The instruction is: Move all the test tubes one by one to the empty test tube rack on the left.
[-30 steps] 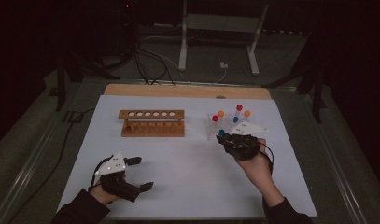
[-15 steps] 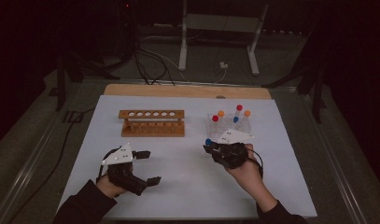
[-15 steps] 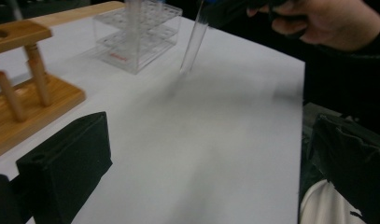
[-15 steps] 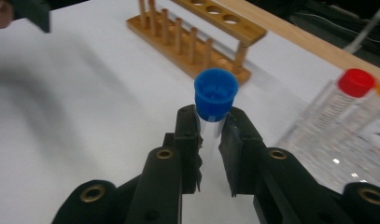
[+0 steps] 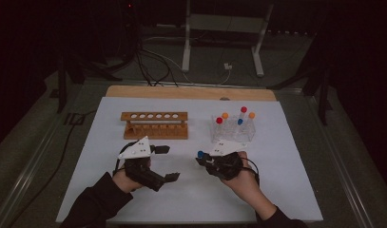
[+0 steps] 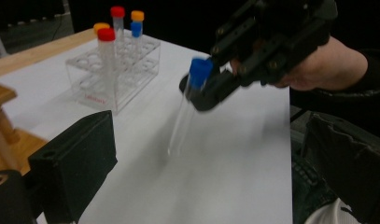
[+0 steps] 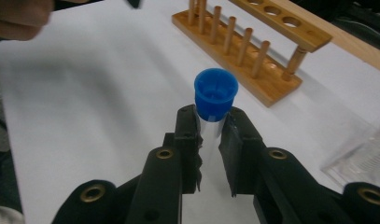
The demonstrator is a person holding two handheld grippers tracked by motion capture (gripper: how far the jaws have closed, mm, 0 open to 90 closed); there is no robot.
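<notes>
Clear rack (image 5: 231, 135) holds four capped tubes (image 5: 219, 127)

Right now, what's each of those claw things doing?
Left gripper: jaws open, holding nothing.
Right gripper: jaws shut on the blue-capped tube, just below its cap.

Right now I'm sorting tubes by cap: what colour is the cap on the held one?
Blue cap, clearest in the right gripper view.
</notes>
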